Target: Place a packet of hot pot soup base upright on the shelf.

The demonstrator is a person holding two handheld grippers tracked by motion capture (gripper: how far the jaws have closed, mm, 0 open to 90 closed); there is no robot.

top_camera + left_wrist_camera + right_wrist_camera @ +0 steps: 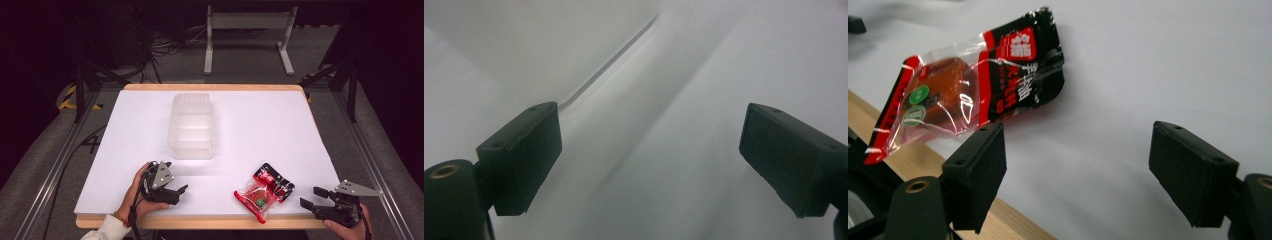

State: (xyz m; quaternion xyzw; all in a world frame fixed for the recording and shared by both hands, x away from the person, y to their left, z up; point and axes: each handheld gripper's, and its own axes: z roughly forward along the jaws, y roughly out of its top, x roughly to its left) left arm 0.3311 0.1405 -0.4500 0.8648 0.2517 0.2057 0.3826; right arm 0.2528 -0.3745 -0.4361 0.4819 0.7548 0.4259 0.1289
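Note:
A red and black snack packet lies flat near the table's front edge, right of centre; the right gripper view shows the same snack packet just beyond the left jaw. My right gripper rests at the front right corner, open and empty, pointing left at the packet from a short distance. My left gripper sits at the front left, held by a hand, open with nothing between its jaws. In the left gripper view my left gripper hangs over bare white surface.
A translucent plastic container stands in the middle of the white table top. The wooden table edge runs along the front. Metal frame rails flank the table, and a grey stand stands behind it.

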